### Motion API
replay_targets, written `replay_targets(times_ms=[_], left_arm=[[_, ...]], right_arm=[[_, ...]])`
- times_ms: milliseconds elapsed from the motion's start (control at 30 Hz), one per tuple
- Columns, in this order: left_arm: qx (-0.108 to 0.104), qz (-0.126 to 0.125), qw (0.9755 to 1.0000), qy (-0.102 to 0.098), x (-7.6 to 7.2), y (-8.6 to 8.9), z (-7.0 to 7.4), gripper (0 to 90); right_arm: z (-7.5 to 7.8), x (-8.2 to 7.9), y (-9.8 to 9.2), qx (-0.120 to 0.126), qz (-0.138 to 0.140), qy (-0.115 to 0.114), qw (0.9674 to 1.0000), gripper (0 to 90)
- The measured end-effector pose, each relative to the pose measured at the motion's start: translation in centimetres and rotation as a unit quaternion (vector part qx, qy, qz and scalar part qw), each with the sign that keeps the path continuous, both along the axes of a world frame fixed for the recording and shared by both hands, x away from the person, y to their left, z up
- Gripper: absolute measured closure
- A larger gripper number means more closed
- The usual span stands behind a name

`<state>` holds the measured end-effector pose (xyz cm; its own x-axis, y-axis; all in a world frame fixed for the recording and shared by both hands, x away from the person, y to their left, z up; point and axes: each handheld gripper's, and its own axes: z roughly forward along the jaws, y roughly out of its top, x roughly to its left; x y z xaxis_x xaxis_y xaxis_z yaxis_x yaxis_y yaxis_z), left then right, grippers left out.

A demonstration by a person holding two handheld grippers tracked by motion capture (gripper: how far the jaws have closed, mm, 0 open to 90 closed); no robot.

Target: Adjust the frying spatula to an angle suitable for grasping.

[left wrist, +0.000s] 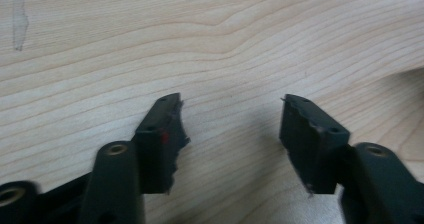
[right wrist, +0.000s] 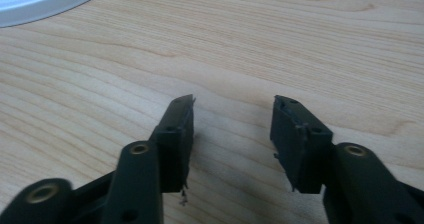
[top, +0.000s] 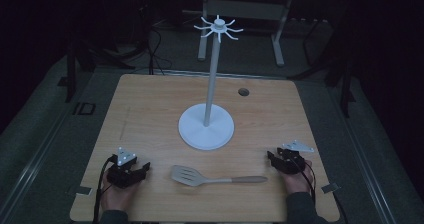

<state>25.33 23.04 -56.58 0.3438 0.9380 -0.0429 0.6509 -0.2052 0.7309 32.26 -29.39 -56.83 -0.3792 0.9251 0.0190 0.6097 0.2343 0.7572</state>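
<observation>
Both tongs rest low at the near edge of the bench [top: 150, 99], one toward each near corner, and I see a hand behind each. From the high view, my left tongs [top: 145, 167] sit near the near-left corner, their black jaws pointing inward and a little away from me. My right tongs [top: 270, 157] sit near the near-right corner, jaws pointing inward toward the middle of the bench. Each carries a grey three-cornered plate on top and trails a dark cable back toward the near edge.

Between them lies the spatula [top: 210, 177], flat on the wood and parallel to the near edge. Its slotted grey blade is the end toward my left tongs, close to those jaws but apart from them. Its pale handle stretches toward my right tongs and stops short of them, with bare wood between. Neither pair touches it.

Seen from the left gripper view, the left tongs [left wrist: 230, 121] stand wide open with only wood grain between the jaws. Likewise in the right gripper view, the right tongs [right wrist: 233, 119] stand wide open over bare wood, holding nothing.

Farther back, around the middle of the bench, stands a white stand [top: 206, 126] with a round base, a tall thin post and a ring of small hooks at its top. It is well apart from the spatula and from both tongs. A curved slice of its base shows at the top left corner of the right gripper view.
</observation>
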Motion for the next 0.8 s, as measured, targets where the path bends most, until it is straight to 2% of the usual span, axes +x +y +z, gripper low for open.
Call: replay_targets(times_ms=[167, 200, 233, 367, 500, 667, 733, 800], left_arm=[[-0.007, -0.009, 0.9998, -0.014, -0.4, -0.3, 0.5, 45.5], [-0.007, -0.021, 0.9993, -0.03, -0.7, -0.6, 0.9, 45.6], [-0.008, -0.027, 0.9989, -0.037, -0.9, -0.8, 1.1, 45.6], [-0.012, -0.042, 0.998, -0.046, -1.3, -1.5, 1.6, 45.9], [-0.009, -0.043, 0.9981, -0.043, -1.4, -1.9, 1.6, 46.0], [-0.011, -0.054, 0.997, -0.055, -1.7, -2.2, 1.9, 46.5], [-0.009, -0.057, 0.9967, -0.056, -1.8, -2.3, 1.9, 47.0], [-0.006, -0.059, 0.9967, -0.056, -1.8, -2.4, 1.9, 47.2]], right_arm=[[0.0, -0.1, 0.0, 0.0, 0.006, -0.007, 1.0, 54.1], [0.0, -0.2, 0.1, -0.003, 0.008, -0.009, 0.9999, 54.0], [0.0, -0.2, 0.1, -0.004, 0.009, -0.01, 0.9999, 54.0], [0.1, -0.4, 0.2, -0.005, 0.014, -0.01, 0.9998, 55.2], [0.5, -0.8, 0.2, -0.002, 0.019, -0.018, 0.9996, 60.9], [1.0, -1.7, 0.1, 0.006, 0.033, -0.023, 0.9992, 72.0], [1.2, -2.1, 0.1, 0.013, 0.034, -0.021, 0.9991, 79.1], [1.3, -2.2, 0.1, 0.016, 0.033, -0.018, 0.9992, 82.2]])
